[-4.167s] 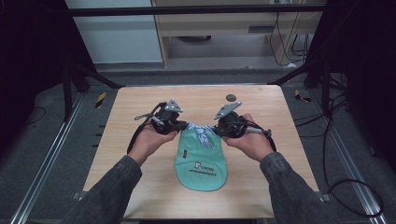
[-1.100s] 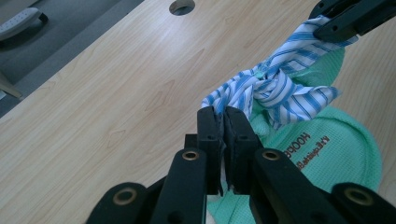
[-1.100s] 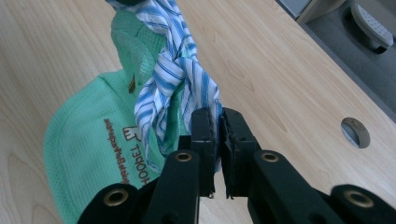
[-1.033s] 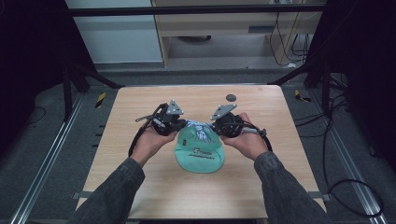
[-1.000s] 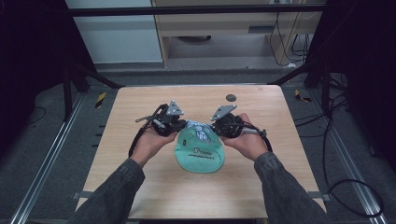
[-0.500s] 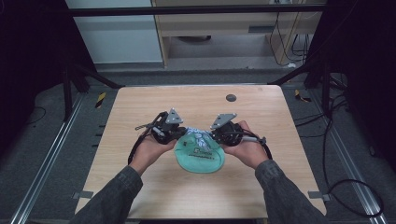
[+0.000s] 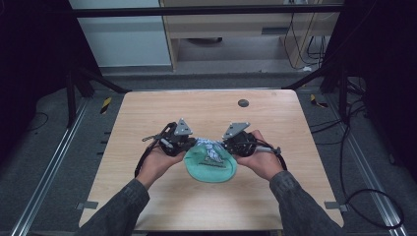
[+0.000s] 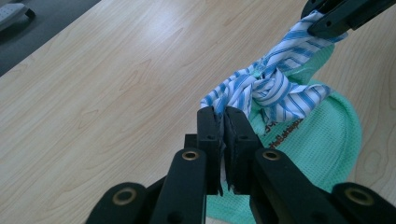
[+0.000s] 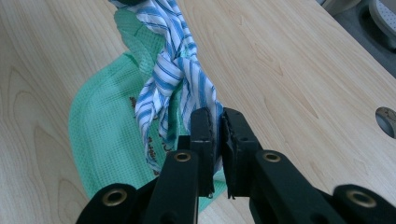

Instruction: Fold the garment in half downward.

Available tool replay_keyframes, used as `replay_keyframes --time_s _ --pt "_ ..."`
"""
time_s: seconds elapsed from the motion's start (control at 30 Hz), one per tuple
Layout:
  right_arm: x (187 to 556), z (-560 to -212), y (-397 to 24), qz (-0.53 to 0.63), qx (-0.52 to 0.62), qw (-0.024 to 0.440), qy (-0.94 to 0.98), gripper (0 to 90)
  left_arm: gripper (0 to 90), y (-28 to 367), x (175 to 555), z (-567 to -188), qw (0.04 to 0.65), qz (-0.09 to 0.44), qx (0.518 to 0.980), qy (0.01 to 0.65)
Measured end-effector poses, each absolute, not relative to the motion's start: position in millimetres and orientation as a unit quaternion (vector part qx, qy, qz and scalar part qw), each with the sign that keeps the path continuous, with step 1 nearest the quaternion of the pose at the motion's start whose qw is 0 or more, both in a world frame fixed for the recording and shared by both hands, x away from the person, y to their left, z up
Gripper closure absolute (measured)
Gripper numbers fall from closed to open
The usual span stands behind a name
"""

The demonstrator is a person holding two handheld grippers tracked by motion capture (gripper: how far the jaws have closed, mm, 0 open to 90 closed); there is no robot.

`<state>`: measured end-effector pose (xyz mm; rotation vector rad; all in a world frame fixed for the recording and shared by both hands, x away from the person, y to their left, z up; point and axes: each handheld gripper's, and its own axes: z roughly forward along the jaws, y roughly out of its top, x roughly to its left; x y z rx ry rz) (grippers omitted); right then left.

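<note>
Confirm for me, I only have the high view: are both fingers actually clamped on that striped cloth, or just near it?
Observer: Left gripper has its fingers shut on the striped cloth, pinching one end.
Operator: And the right one?
Observer: Right gripper is shut on the other end; the fabric runs up from between its fingers.
Operator: Is the cloth flat?
Observer: No, it is knotted in the middle, above the green cloth.
Operator: Any marking on the green one?
Observer: Printed lettering below the knot, too partial to read.

**Lit tabletop, dark surroundings**

Overhead light falls evenly on the tabletop; the room around it sinks into near-black. The high view is soft and grainy. Both close views are sharp, with mild sheen on the wood, perhaps slightly bowed at the edges.
</note>
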<state>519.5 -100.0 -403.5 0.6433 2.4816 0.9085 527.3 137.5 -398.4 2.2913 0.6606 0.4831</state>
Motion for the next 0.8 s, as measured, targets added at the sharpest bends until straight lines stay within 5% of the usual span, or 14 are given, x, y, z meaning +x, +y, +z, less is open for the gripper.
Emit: replay_keyframes --time_s 0.8 --pt "514.5 -415.4 -101.3 0.321 0.225 0.199 0.898 83.2 85.9 138.1 517.2 -413.0 0.348 0.176 0.885 0.255"
